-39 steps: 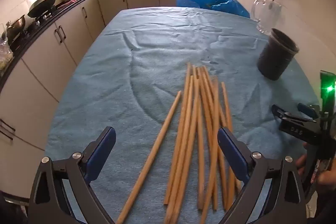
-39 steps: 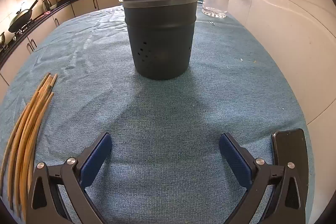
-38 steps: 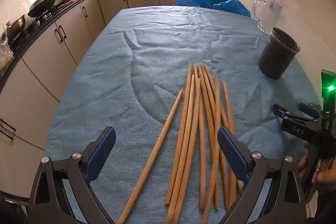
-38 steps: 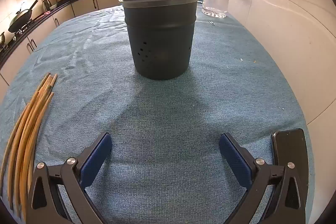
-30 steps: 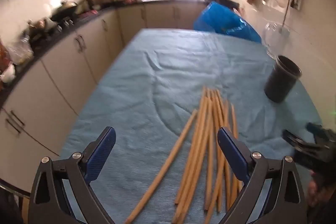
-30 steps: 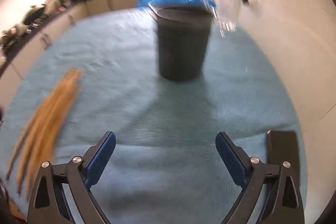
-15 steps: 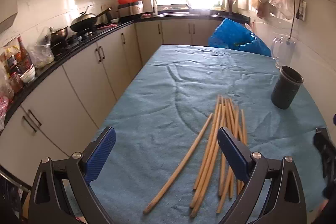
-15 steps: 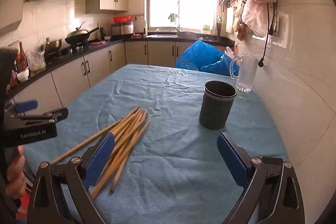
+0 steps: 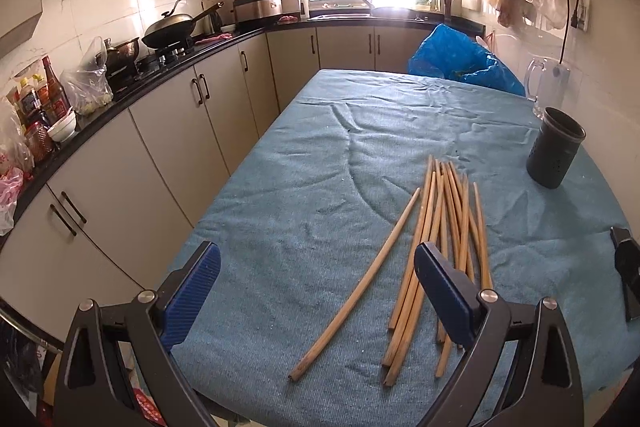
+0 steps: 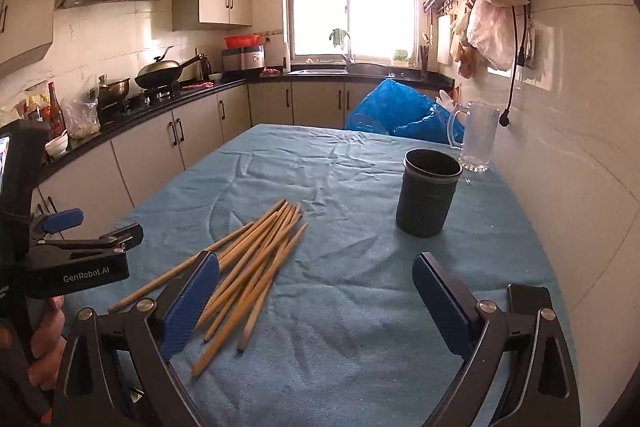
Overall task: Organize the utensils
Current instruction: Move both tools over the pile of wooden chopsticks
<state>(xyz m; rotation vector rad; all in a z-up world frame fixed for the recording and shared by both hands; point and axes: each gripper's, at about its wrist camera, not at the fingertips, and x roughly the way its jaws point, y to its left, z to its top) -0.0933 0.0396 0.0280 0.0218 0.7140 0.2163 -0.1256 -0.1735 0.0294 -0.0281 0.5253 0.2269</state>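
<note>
Several long wooden chopsticks lie in a loose bundle on the blue cloth, one stick apart to their left. The same chopsticks show in the right wrist view at left of centre. A dark utensil cup stands upright and empty to the right of the bundle; this cup is ahead of my right gripper. My left gripper hangs open above the near table edge, nothing between its fingers. My right gripper is open too, raised over the near cloth.
The blue-clothed table has a glass pitcher and a blue plastic bag at its far right. A black phone lies by the near right edge. Kitchen cabinets run along the left. A hand holds the left gripper.
Both grippers have risen and drawn back from the table, so the chopsticks and cup now look smaller and farther away. Both stay open and the objects have not moved.
</note>
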